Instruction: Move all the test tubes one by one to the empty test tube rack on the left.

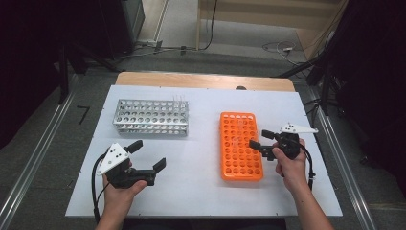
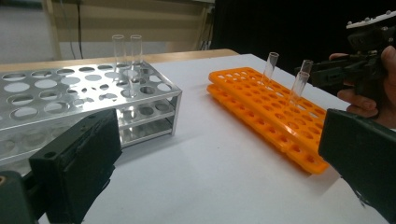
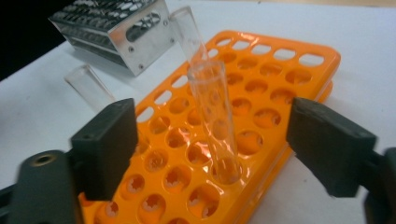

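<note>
Both grippers (image 1: 148, 155) black w/ white three-cornered top plates (image 1: 113, 157) (dark dots), black cables (image 1: 94, 191); forearms bare.

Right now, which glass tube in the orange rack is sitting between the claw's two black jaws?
The nearest tube, standing in the orange rack near its edge. The right claw has a jaw either side, not touching it. The other two tubes stand farther back.

The light is even and fairly bright on the white desk (image 1: 201, 191), and it seems to come from above. Shadows are soft and short, for example under the metal rack (image 1: 151, 116) near the far left corner of the desk. The room around the desk is dark. The high view is a little soft and bends slightly at its edges. In both gripper views the near black claws are blurred, and the glass tube (image 3: 215, 121) shows small reflections.
</note>
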The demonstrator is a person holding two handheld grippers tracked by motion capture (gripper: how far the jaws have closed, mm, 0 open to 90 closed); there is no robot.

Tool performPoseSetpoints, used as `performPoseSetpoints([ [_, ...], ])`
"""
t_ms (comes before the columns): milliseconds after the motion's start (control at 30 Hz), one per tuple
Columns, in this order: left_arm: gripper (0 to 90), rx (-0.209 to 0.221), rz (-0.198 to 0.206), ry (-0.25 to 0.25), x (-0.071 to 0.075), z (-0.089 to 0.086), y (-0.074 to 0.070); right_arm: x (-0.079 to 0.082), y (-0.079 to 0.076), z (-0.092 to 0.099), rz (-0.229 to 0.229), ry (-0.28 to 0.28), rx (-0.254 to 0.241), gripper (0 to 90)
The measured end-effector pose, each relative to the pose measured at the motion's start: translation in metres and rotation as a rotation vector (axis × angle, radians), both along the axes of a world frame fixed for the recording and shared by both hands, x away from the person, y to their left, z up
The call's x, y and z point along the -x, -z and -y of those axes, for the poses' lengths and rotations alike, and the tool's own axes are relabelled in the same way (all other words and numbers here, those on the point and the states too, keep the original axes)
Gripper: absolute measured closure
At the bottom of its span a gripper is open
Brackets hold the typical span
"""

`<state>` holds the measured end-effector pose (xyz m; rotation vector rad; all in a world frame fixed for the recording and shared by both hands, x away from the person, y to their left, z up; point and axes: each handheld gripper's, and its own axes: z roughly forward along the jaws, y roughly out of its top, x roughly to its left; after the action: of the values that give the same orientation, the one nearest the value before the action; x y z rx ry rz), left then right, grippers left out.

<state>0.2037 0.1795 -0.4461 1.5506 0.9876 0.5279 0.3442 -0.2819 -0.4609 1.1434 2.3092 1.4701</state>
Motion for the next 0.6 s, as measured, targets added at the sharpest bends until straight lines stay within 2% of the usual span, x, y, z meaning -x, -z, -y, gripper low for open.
performPoseSetpoints([
  [200, 0.0, -0.007, -0.016, 0.005, -0.002, 0.002, 0.005, 0.004, 0.011, -0.003, -0.018, 0.023, 0.044, 37.9],
  [267, 0.0, -0.015, -0.018, 0.011, -0.002, 0.003, 0.005, 0.006, 0.013, -0.003, -0.006, 0.030, 0.046, 45.8],
  [467, 0.0, -0.019, -0.029, 0.007, -0.003, 0.004, 0.007, 0.011, 0.016, -0.006, 0.059, 0.041, 0.089, 59.5],
  [600, 0.0, -0.019, -0.032, 0.010, -0.004, 0.004, 0.008, 0.013, 0.018, -0.008, 0.075, 0.040, 0.095, 68.2],
])
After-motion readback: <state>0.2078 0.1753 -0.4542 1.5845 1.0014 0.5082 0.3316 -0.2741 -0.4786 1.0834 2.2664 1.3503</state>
